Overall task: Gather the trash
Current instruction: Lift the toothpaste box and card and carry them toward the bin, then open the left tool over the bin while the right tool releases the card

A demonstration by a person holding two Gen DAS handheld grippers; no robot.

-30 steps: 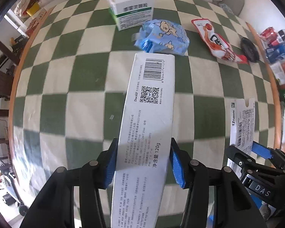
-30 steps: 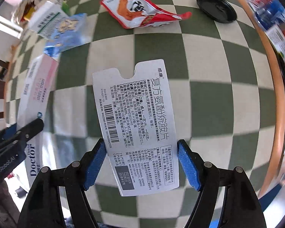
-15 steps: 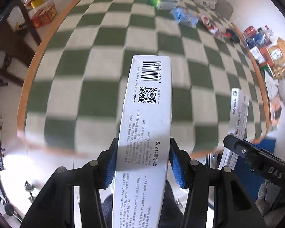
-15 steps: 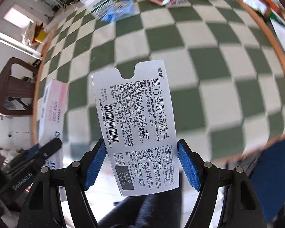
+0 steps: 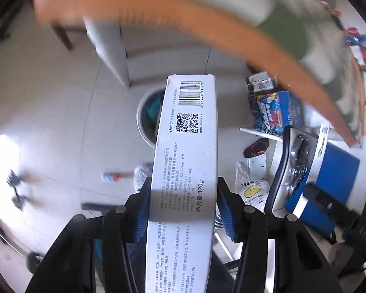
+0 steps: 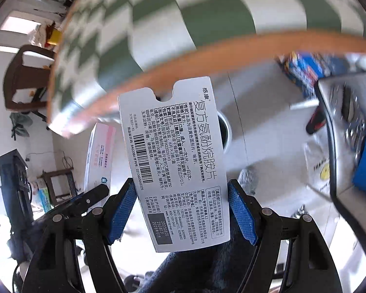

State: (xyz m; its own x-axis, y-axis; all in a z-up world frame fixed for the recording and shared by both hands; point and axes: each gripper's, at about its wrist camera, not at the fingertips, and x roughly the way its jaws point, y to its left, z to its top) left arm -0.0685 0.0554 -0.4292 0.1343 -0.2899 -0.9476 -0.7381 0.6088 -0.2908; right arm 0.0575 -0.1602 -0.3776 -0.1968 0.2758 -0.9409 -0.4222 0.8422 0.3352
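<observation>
My left gripper (image 5: 183, 195) is shut on a long white toothpaste box (image 5: 190, 127) with a barcode, pointing steeply down at the floor. A round grey bin (image 5: 145, 122) stands on the floor right behind the box's far end, half hidden by it. My right gripper (image 6: 183, 195) is shut on a flat white medicine box (image 6: 175, 151) with black print. The bin (image 6: 225, 131) peeks out beside that box too. In the right wrist view the left gripper (image 6: 92, 195) and its toothpaste box (image 6: 98, 156) show at lower left.
The table's orange edge (image 5: 207, 24) and green checked cloth (image 6: 183, 19) arch overhead. On the tiled floor lie a blue carton (image 5: 275, 112), a red-black slipper (image 5: 256, 147) and a smiley plastic bag (image 5: 251, 190). A metal-framed blue chair (image 5: 329, 171) stands right, a wooden chair (image 6: 24, 78) left.
Both grippers have swung off the table, past its edge and downward, and now hang over the floor by the bin. Each still grips its box.
</observation>
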